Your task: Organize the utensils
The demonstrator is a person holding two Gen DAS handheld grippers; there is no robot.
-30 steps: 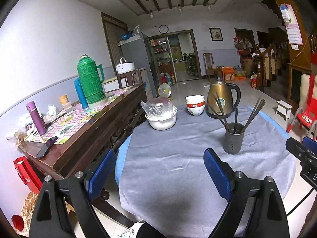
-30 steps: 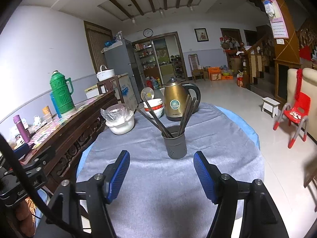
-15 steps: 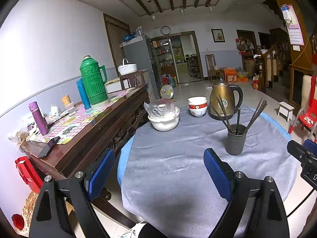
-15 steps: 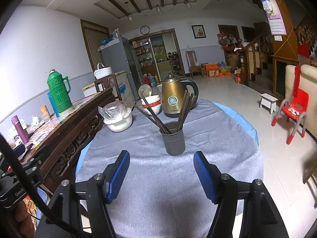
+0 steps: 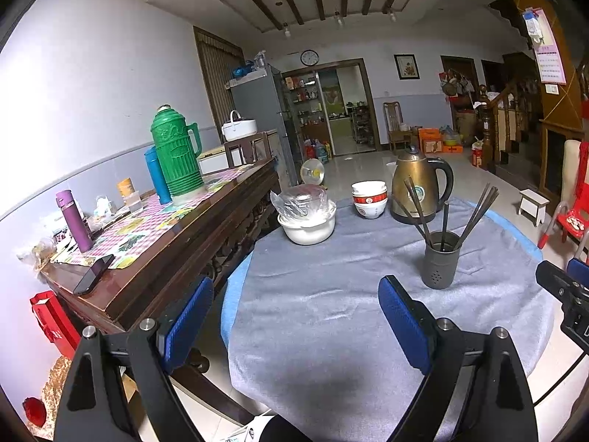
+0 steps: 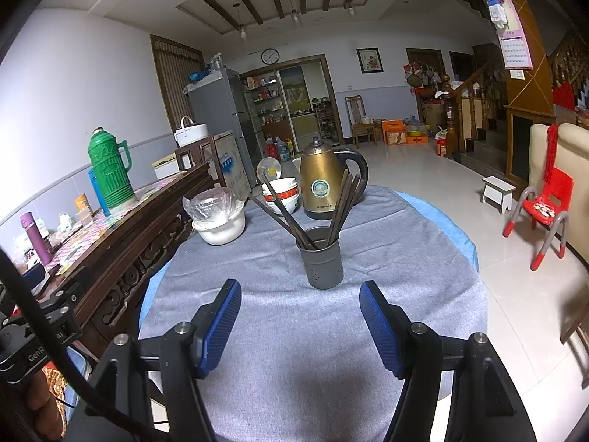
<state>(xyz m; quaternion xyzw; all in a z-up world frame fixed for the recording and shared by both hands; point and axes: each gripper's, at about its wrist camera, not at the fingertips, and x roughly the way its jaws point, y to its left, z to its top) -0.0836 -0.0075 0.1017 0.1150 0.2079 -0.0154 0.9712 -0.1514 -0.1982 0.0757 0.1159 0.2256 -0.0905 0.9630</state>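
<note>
While both tools hang over the near edge of the round table (image 6: 423, 258), neither holds anything: my right gripper (image 6: 300, 322) has its blue pads spread wide with only grey cloth showing between them, and my left gripper (image 5: 296, 318) is just as wide apart and just as empty.

From the right tool, the dark holder (image 6: 321, 258) stands straight ahead on the cloth, centred in the gap between the pads and a little beyond their tips, not touching them. From the left tool the same holder (image 5: 441, 259) sits off to the right, outside the line of its right pad, so I judge the right hand to be the nearer and better-aligned one for whatever comes next.

The chopsticks (image 6: 342, 204) stand in the holder and fan out in two bunches, one leaning left and one leaning right. Their long axes run steeply upward rather than along the table, so a grasp would have to close across a tilted shaft above the rim, not come down from overhead.

Beyond the holder, the brass kettle (image 6: 324, 180) and the stacked bowls (image 6: 281, 193) stand close behind it, with the covered white bowl (image 6: 219, 217) off to the left. I would watch that the leaning sticks do not catch the kettle if lifted.
</note>
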